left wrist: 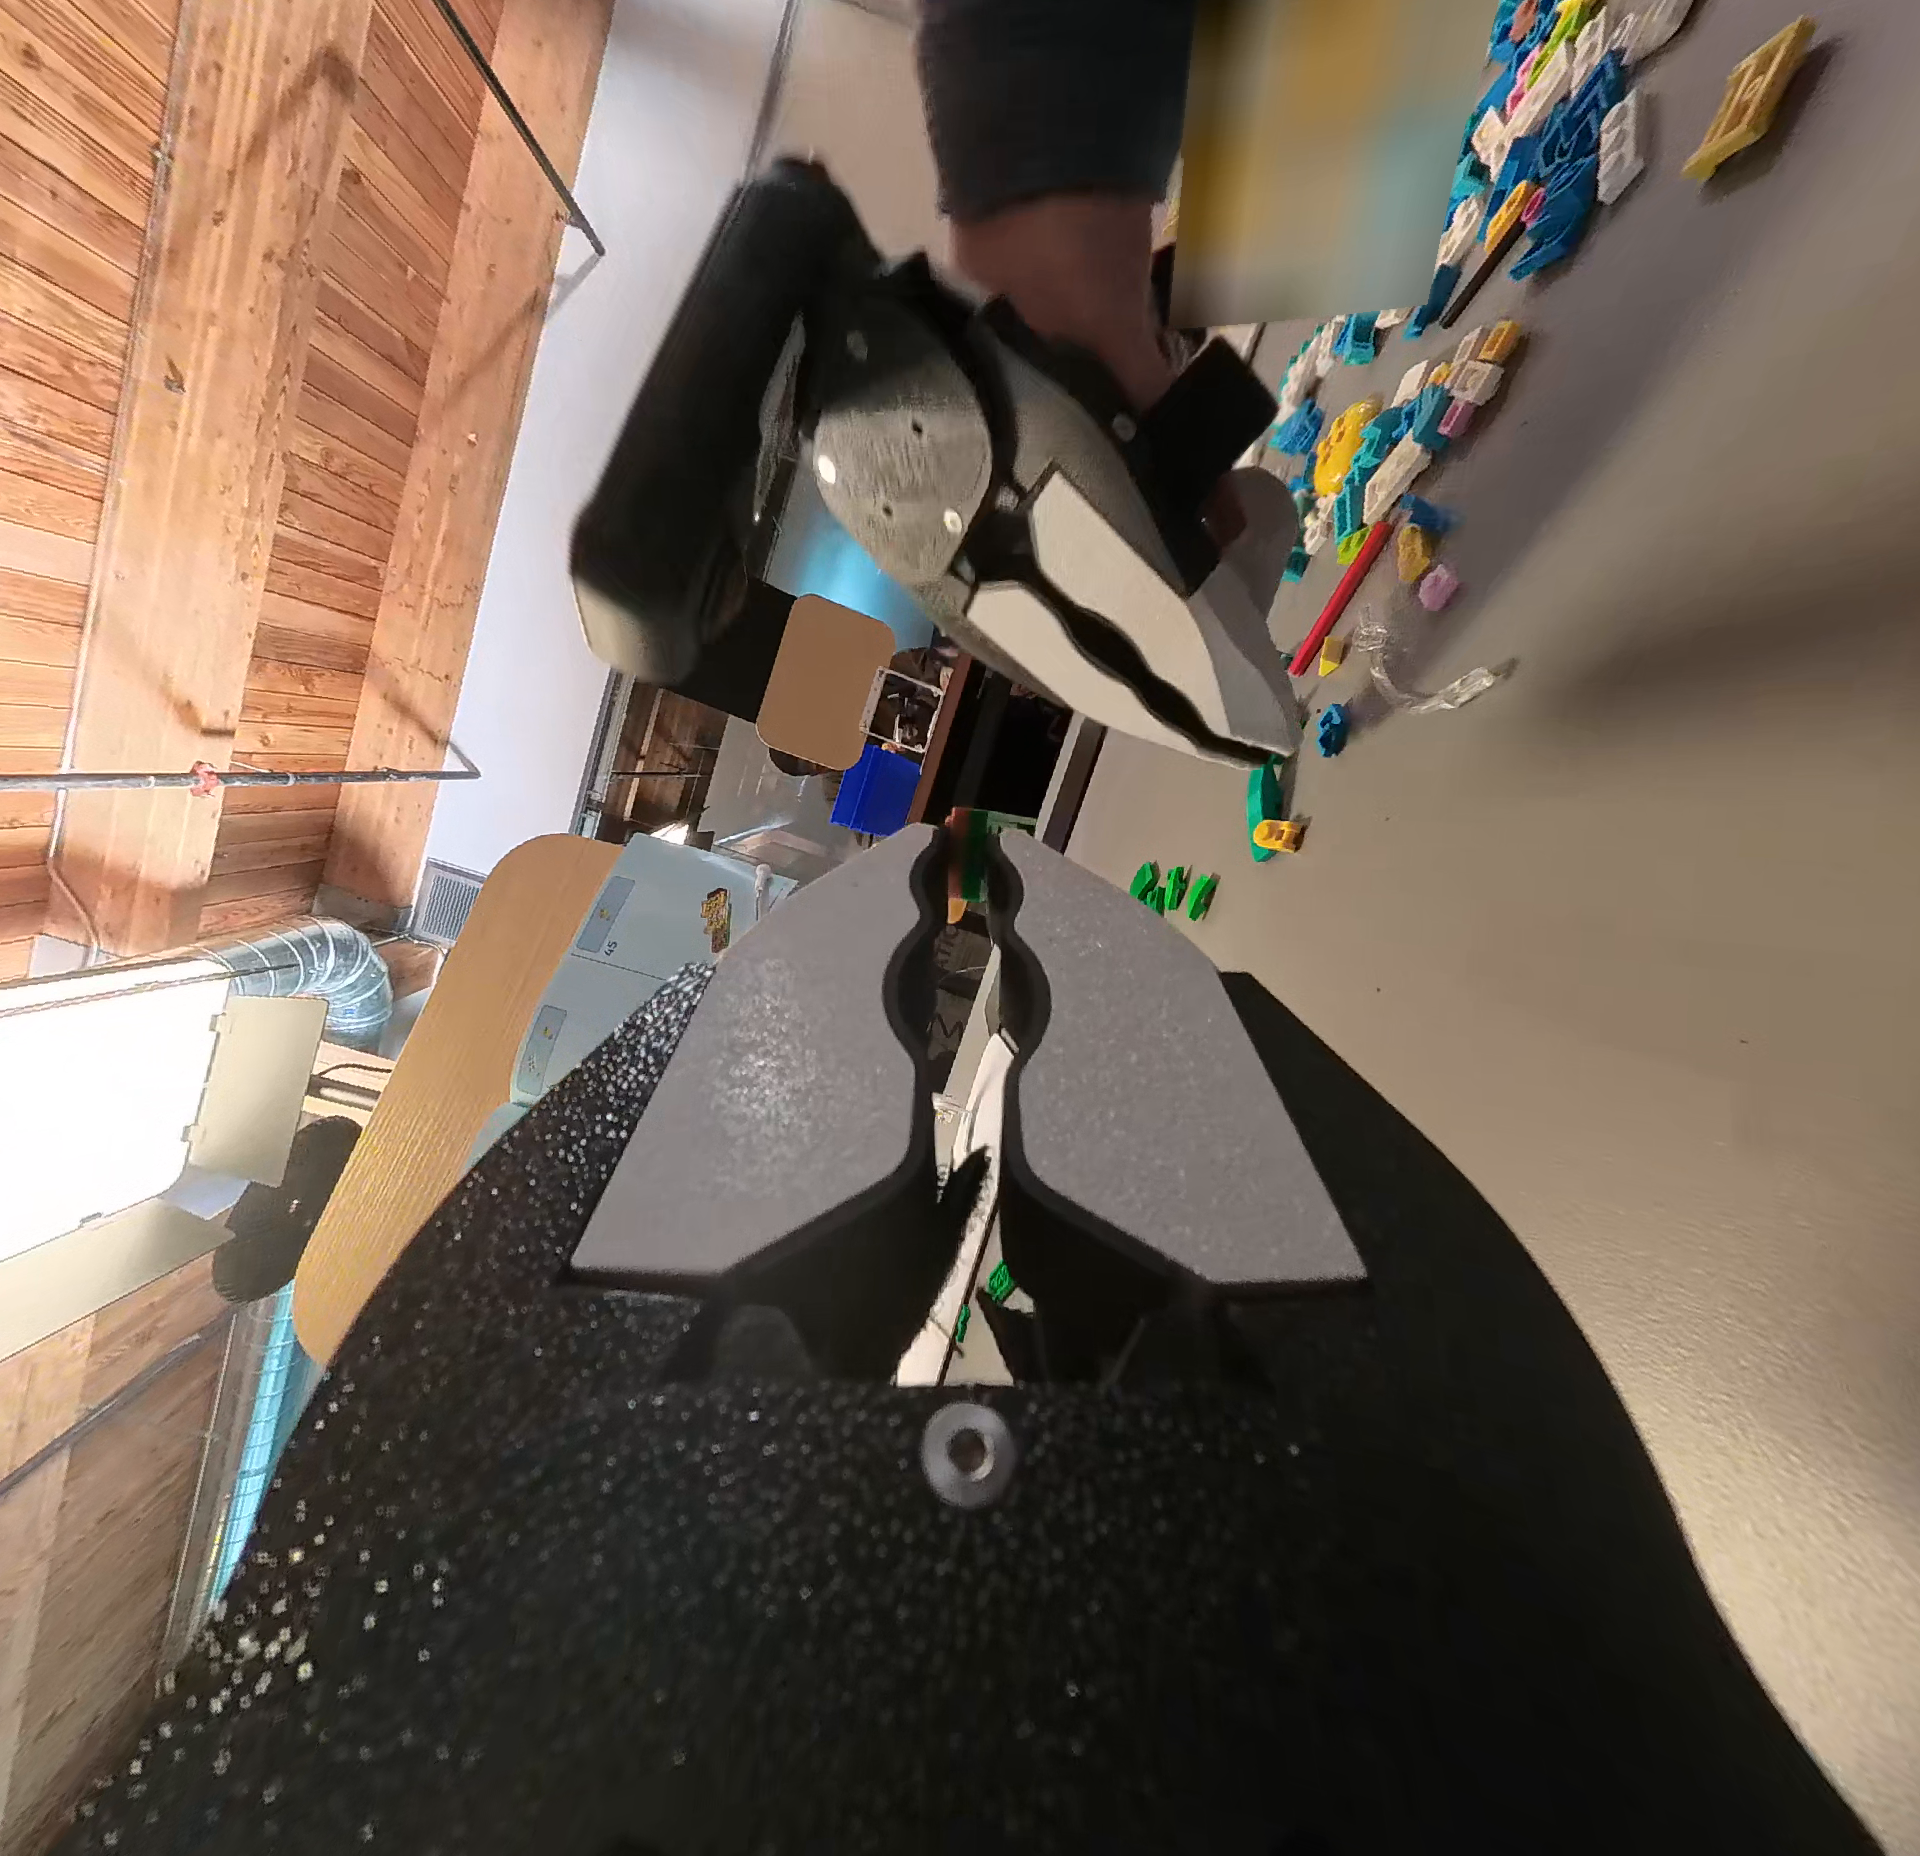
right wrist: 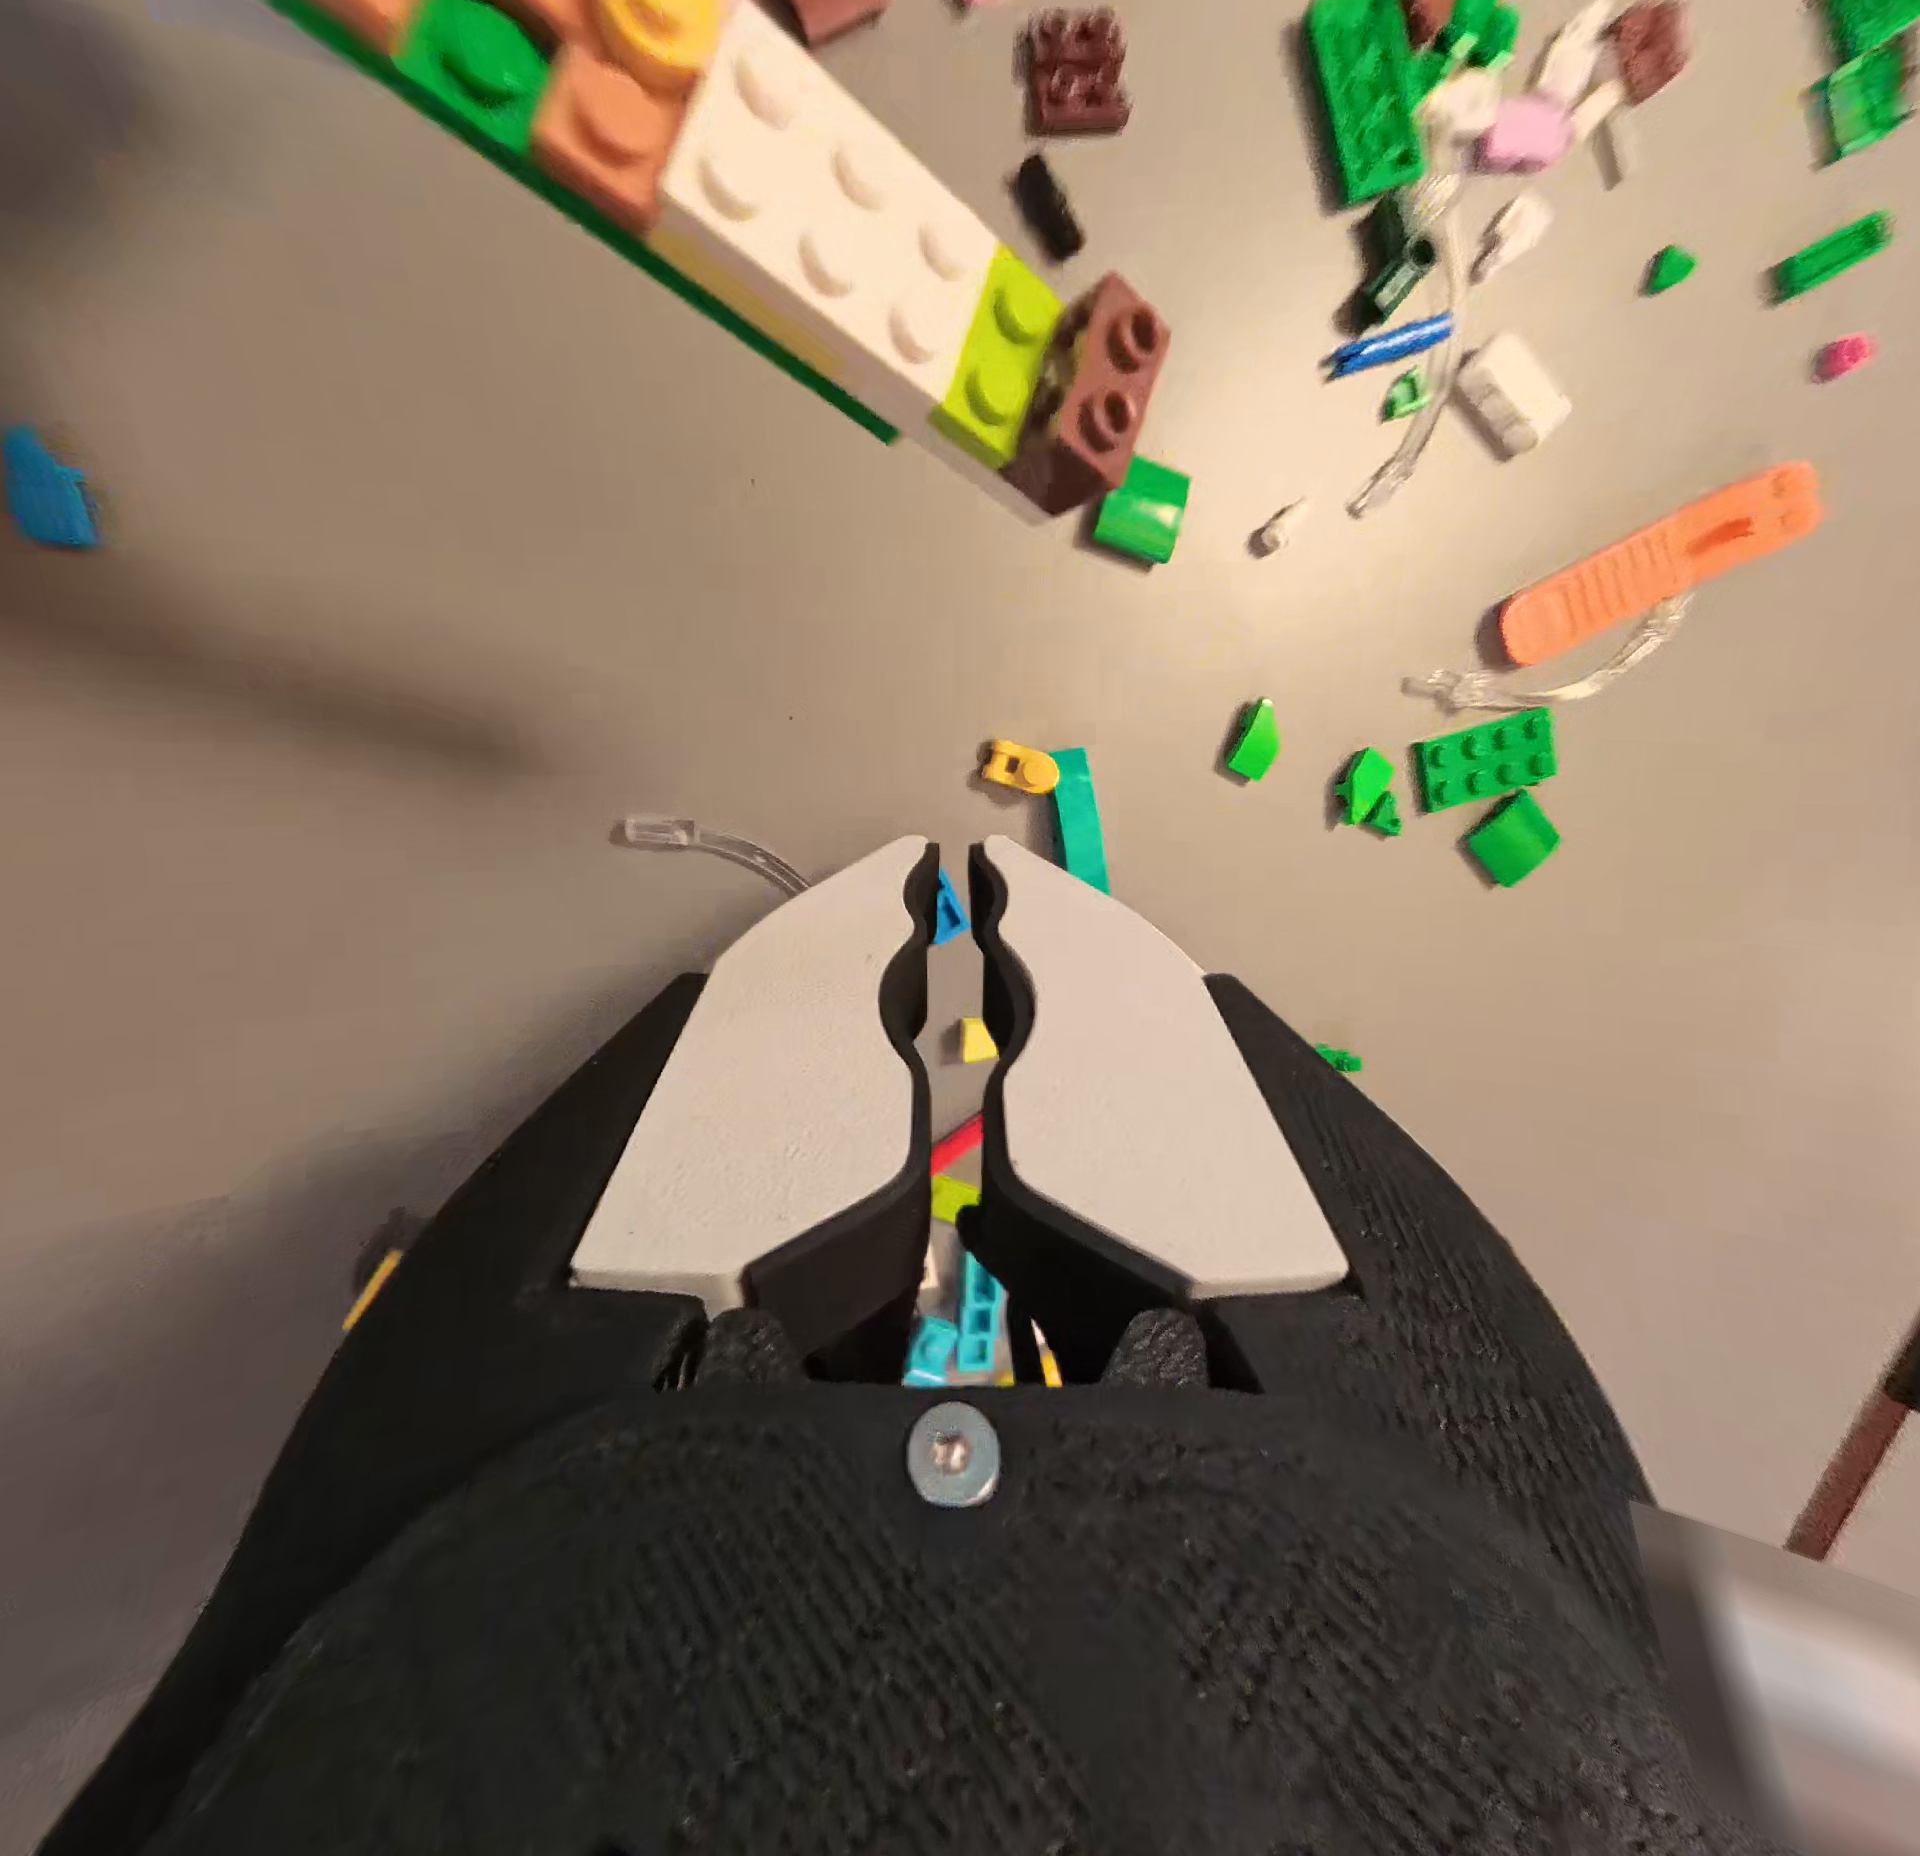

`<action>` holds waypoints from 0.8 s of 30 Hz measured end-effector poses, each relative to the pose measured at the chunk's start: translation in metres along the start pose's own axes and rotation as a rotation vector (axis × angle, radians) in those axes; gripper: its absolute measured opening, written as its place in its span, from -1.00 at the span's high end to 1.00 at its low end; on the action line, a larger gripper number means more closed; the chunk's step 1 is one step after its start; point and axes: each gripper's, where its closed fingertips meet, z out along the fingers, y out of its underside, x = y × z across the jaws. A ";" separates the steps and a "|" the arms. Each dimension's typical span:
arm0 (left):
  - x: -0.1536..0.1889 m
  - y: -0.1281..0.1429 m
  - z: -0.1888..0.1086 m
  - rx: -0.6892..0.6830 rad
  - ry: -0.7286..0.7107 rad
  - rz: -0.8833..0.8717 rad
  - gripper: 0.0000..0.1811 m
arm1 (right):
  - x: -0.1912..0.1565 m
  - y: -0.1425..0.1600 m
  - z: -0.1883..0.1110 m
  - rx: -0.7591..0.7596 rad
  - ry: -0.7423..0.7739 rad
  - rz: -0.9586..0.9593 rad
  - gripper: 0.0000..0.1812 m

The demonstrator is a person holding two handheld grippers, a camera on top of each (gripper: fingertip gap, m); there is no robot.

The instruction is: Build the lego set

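Holding the build (right wrist: 831, 206) edge-on in my left tool (left wrist: 971, 871), jaws clamped on its green base. Right tool (right wrist: 951, 856) hovers low over the surface (right wrist: 416, 611), jaws nearly together with nothing gripped, tips just beside the teal piece (right wrist: 1075, 809) and yellow clip (right wrist: 1013, 767). Loose green bricks (right wrist: 1486, 757) lie right of the clip. Judgement: open wider, drop square over one piece, pinch its long sides.

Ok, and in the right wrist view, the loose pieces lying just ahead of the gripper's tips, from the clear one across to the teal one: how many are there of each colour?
Clear piece: 1
Yellow piece: 1
Teal piece: 1
Total: 3
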 end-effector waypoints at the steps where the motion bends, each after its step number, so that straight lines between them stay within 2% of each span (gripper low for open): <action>1: 0.000 0.001 0.000 -0.003 0.001 -0.001 0.93 | 0.002 0.001 0.003 -0.022 -0.041 0.008 0.95; 6: 0.000 0.003 0.001 -0.010 0.009 -0.017 0.94 | 0.011 0.005 0.015 -0.097 -0.093 -0.033 0.97; 12: -0.001 0.009 0.002 -0.018 0.017 -0.061 0.94 | -0.002 -0.005 0.017 -0.029 -0.182 -0.041 0.98; 19: -0.001 0.012 0.006 -0.010 0.033 -0.113 0.93 | -0.003 -0.003 0.016 0.076 -0.133 0.221 0.84; 24: 0.001 0.008 0.008 0.004 0.046 -0.103 0.93 | -0.004 -0.005 0.015 0.160 -0.052 0.233 0.76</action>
